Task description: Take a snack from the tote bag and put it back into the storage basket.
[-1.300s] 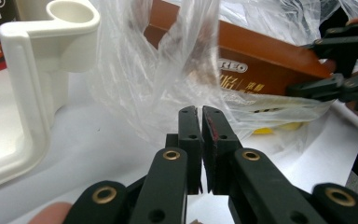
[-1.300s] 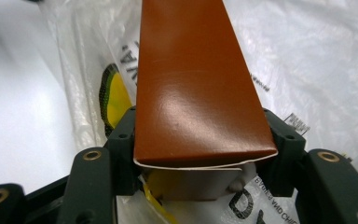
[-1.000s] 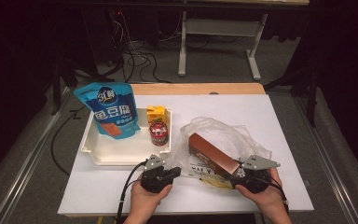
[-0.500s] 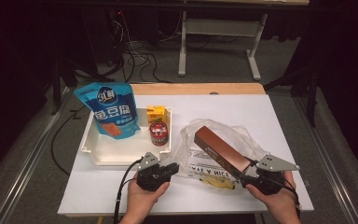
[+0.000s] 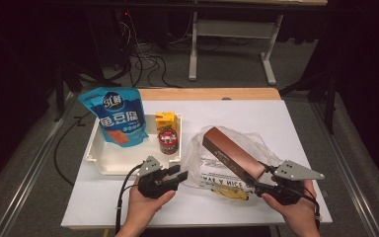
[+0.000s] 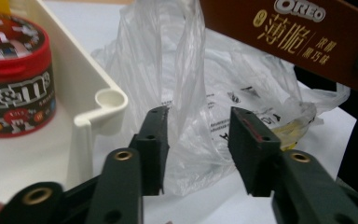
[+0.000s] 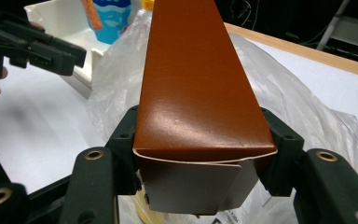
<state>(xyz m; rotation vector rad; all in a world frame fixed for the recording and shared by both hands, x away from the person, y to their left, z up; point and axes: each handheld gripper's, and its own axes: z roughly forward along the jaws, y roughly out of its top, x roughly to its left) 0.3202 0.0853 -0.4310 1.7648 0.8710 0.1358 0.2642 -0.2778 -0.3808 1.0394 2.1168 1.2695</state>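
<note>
Here, the right gripper (image 5: pixel 256 178) is held low at the near right of the white worktop (image 5: pixel 296 123), the right hand (image 5: pixel 293 212) wrapped under it from the bottom edge of the high view, and its jaws are clamped on the near end of a long brown Oreo box (image 5: pixel 232 154). The box is raised at a slant, its far end pointing up and away to the left, above a crumpled clear plastic bag (image 5: pixel 212 170) that lies on the worktop. The left gripper (image 5: pixel 180 175) is held by the left hand (image 5: pixel 145 207) just beside the bag's left edge, pointing to the right; its jaws have just been opening and now stand apart, a fold of the bag rising between them without being pinched. In the left gripper view the brand name and gold lettering on the box (image 6: pixel 298 32) can be read, and a red-lidded M&M's tub (image 6: pixel 14 74) is seen standing in the white tray (image 6: pixel 107 100) close to its corner. In the right gripper view the box's plain brown face (image 7: pixel 196 79) and its loose end flap are shown, pressed between the two pads (image 7: pixel 126 140). From above, a blue snack pouch (image 5: pixel 118 116) is seen leaning in the tray, a small yellow carton (image 5: pixel 165 120) behind the tub, and something yellow (image 5: pixel 229 192) inside the bag.
</note>
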